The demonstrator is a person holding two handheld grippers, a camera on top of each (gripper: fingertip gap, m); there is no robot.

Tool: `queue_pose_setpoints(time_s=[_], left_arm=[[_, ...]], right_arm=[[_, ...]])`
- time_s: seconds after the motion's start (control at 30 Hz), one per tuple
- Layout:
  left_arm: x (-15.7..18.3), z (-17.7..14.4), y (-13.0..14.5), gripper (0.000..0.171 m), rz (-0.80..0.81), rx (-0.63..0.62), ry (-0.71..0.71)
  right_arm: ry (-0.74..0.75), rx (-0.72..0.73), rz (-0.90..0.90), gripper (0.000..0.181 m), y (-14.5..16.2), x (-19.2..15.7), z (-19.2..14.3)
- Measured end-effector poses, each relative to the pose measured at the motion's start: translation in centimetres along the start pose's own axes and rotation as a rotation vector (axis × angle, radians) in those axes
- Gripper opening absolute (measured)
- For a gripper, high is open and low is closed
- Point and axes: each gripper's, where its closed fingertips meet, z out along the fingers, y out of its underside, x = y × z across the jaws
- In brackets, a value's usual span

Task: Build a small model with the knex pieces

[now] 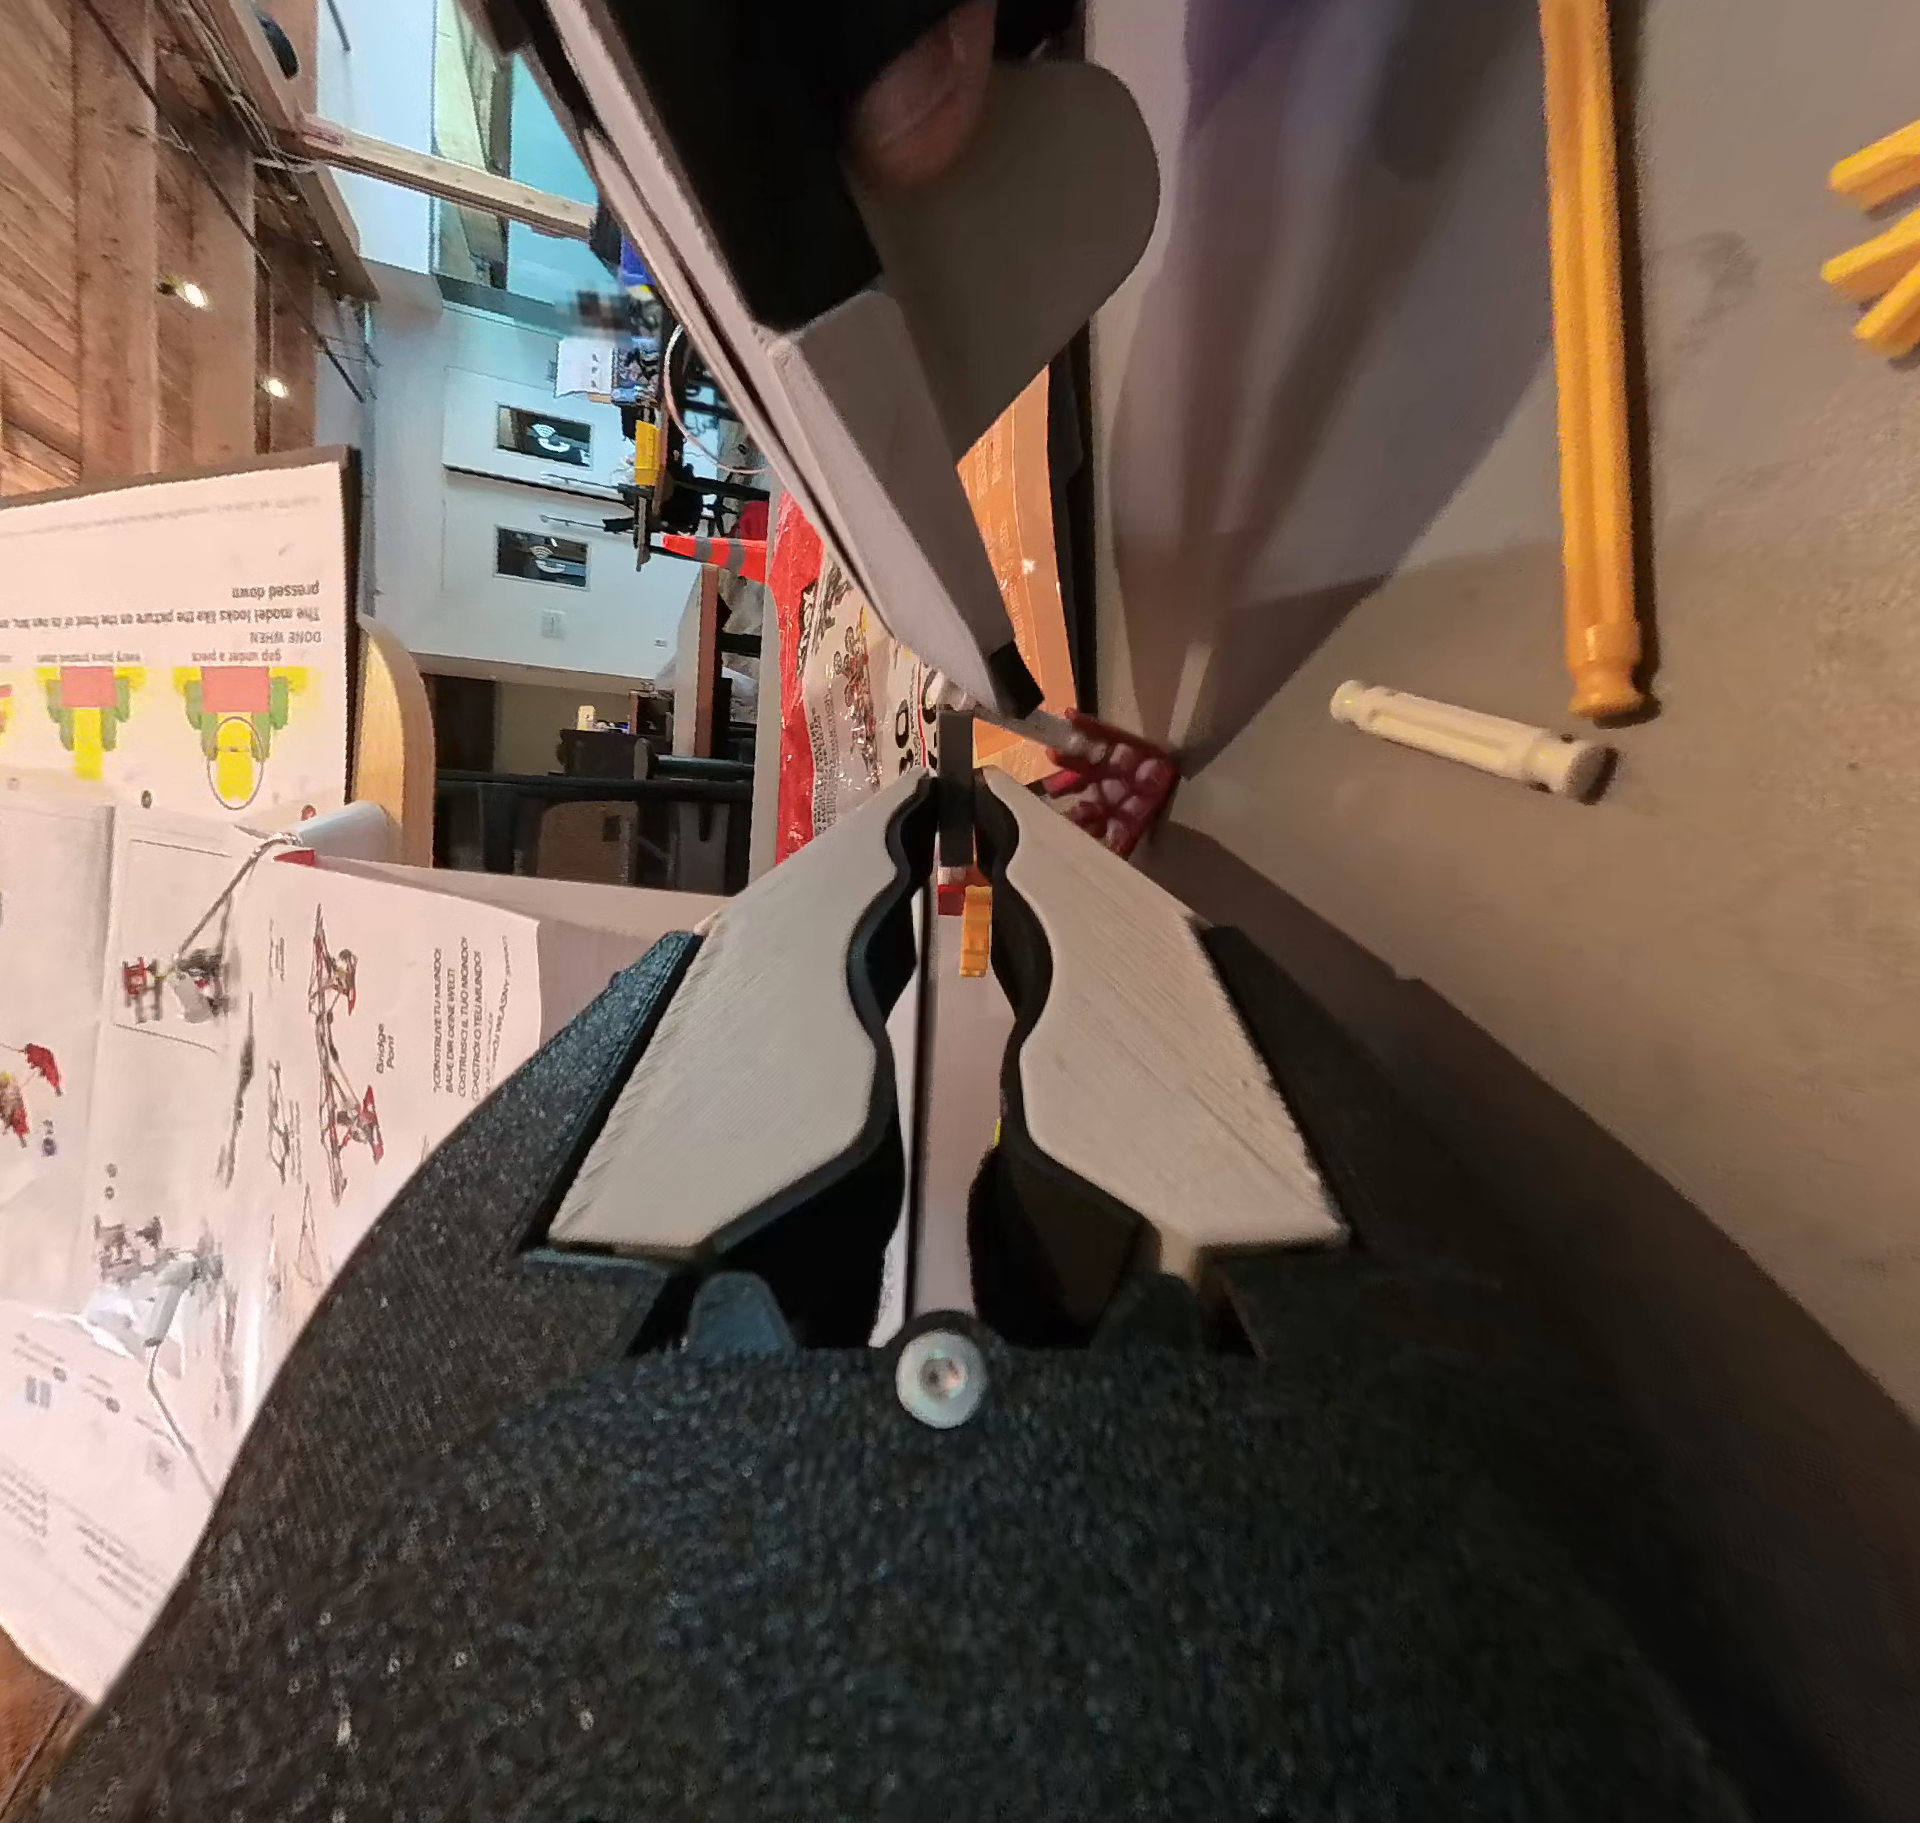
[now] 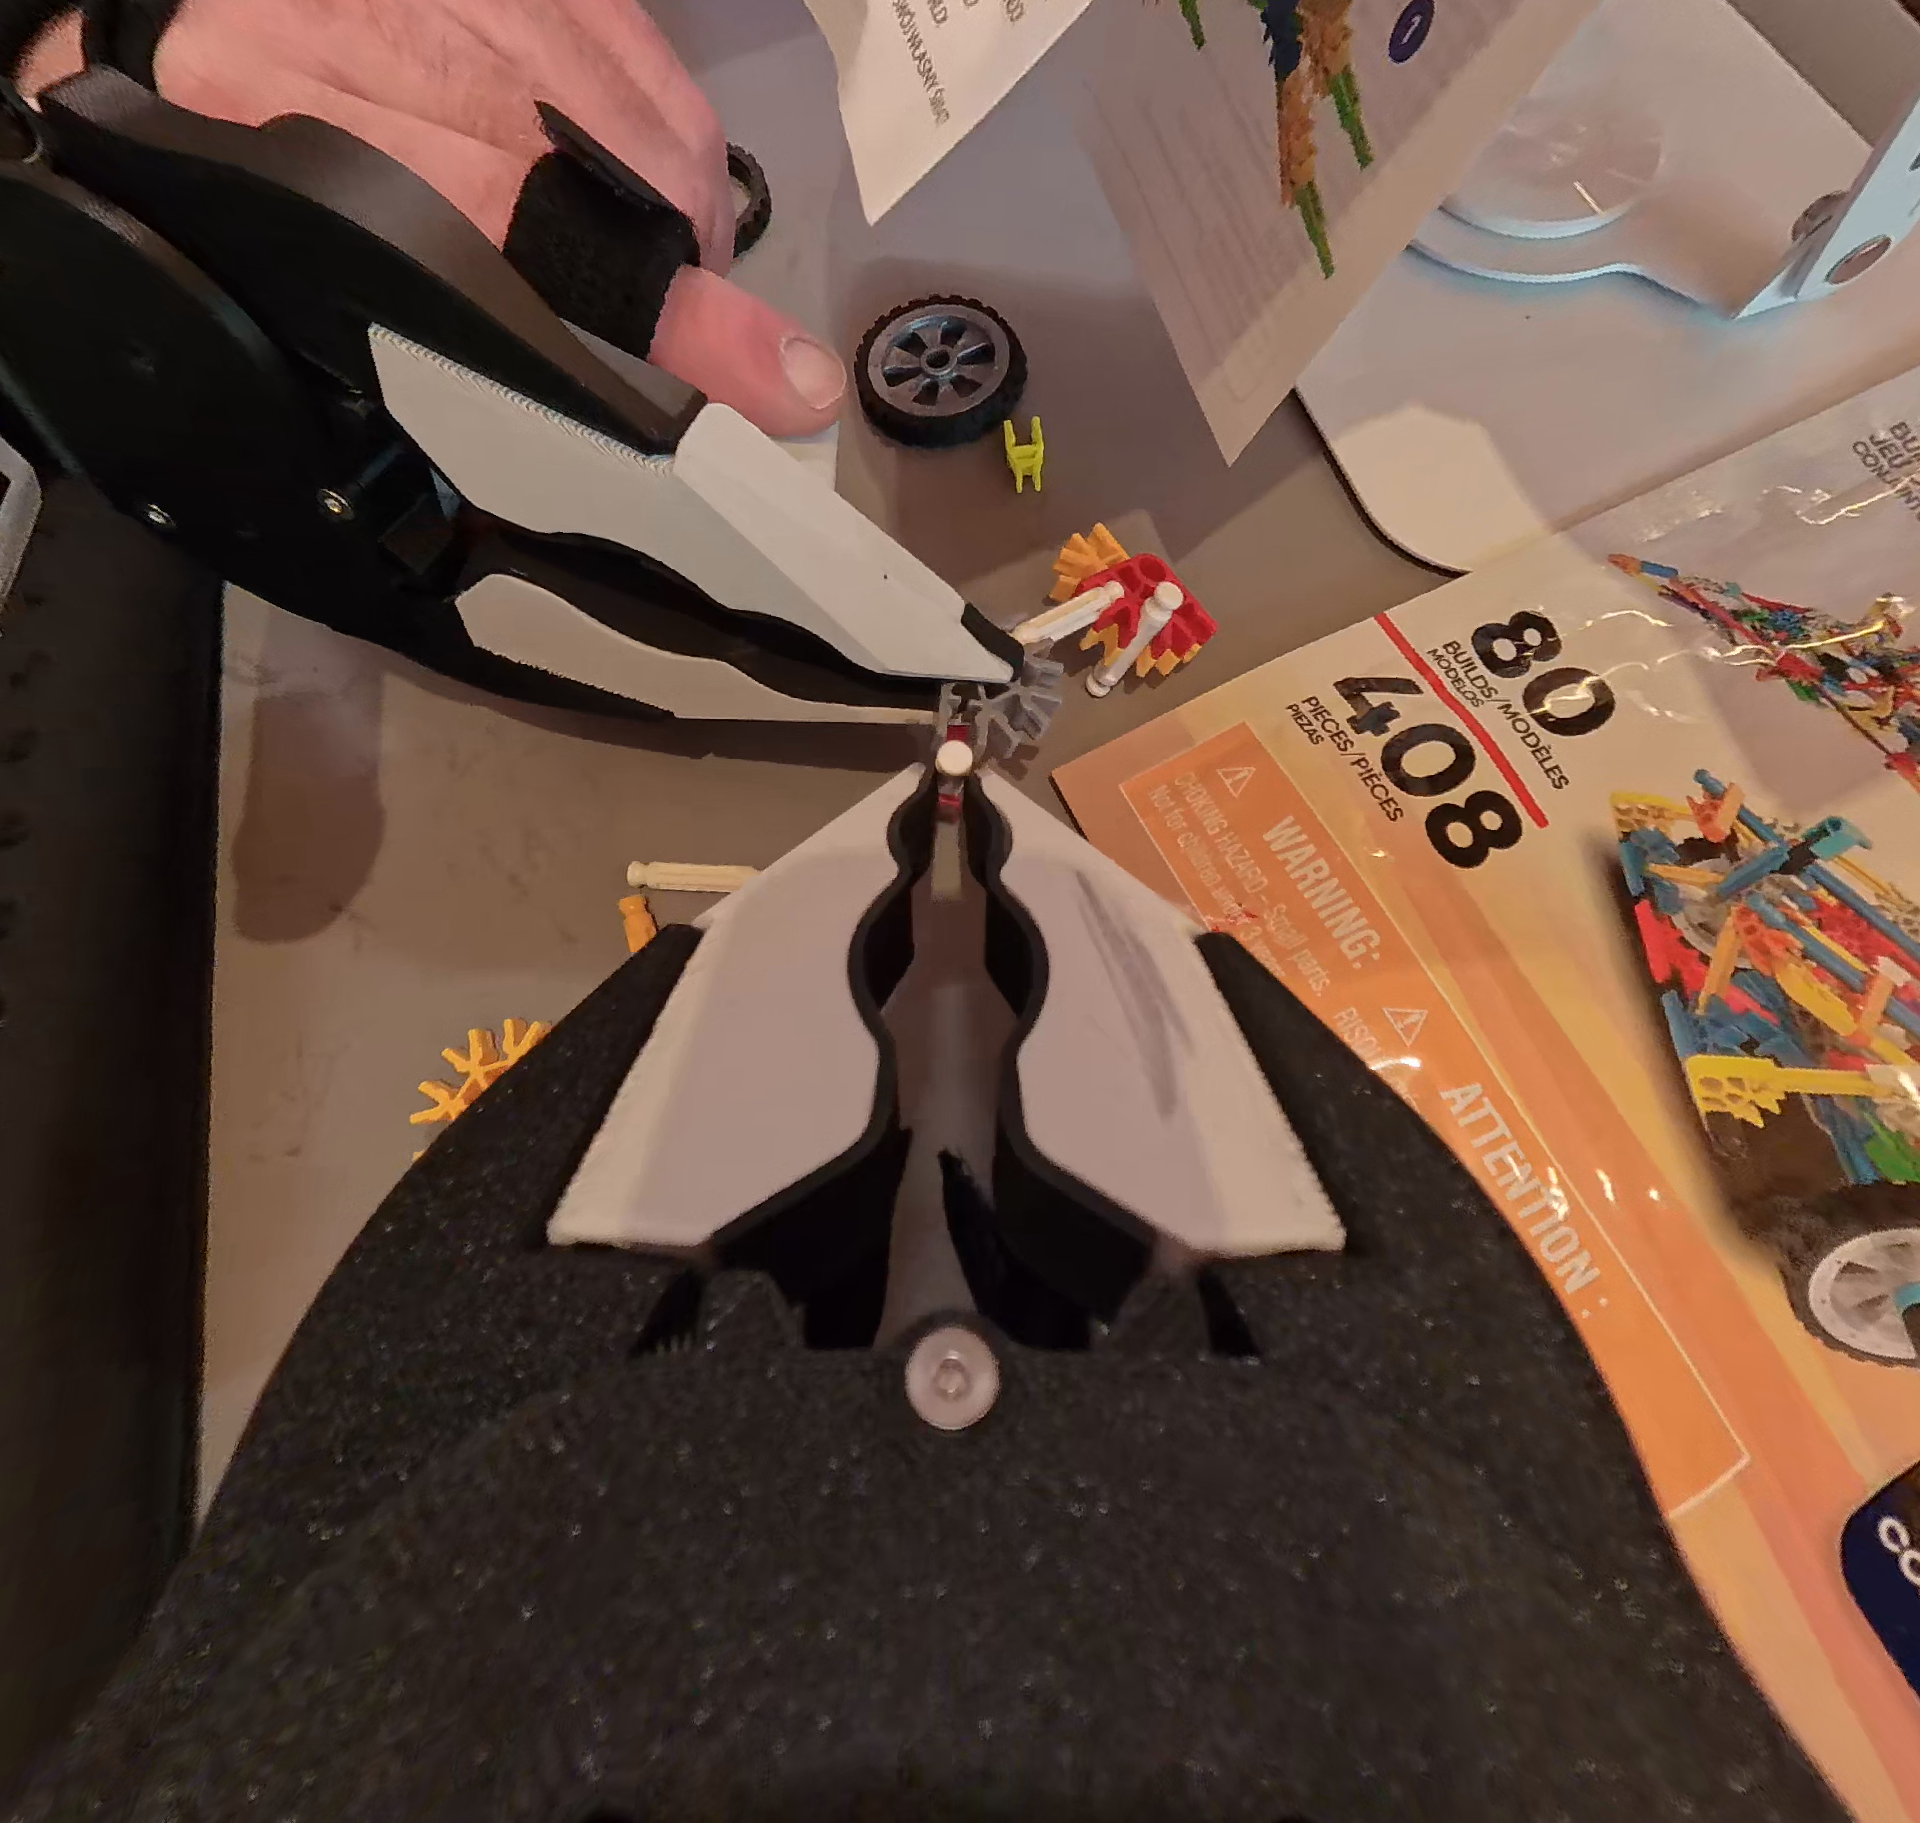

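Left wrist cam sits behind its own left gripper (image 1: 954,817), looking fwd along the fingers, rolled sideways: grey tabletop (image 1: 1714,890) stands as a wall right of the tool, room beyond to the left. Very close in. Right wrist cam rides behind the right gripper (image 2: 954,786), tilted down on the tabletop (image 2: 499,838) (also close). Shared: the spot just ahead of both tips, where each cam sees the other gripper, plus the red-and-white piece cluster (image 2: 1138,620) and orange printed bag (image 2: 1455,994).

Right gripper (image 2: 953,786) jaws pinched on white rod (image 2: 954,758); left gripper (image 2: 987,667) tip meets grey connector (image 2: 1023,708) over table (image 2: 468,838).
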Motion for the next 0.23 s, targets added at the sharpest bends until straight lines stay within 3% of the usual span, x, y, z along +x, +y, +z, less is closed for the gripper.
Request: queue_pose_setpoints(time_s=[0.23], left_arm=[[0.12,-0.04,0.03,0.005,0.056,0.004,-0.005]], right_arm=[[0.000,-0.007,-0.006,0.004,0.04,-0.08,0.13]])
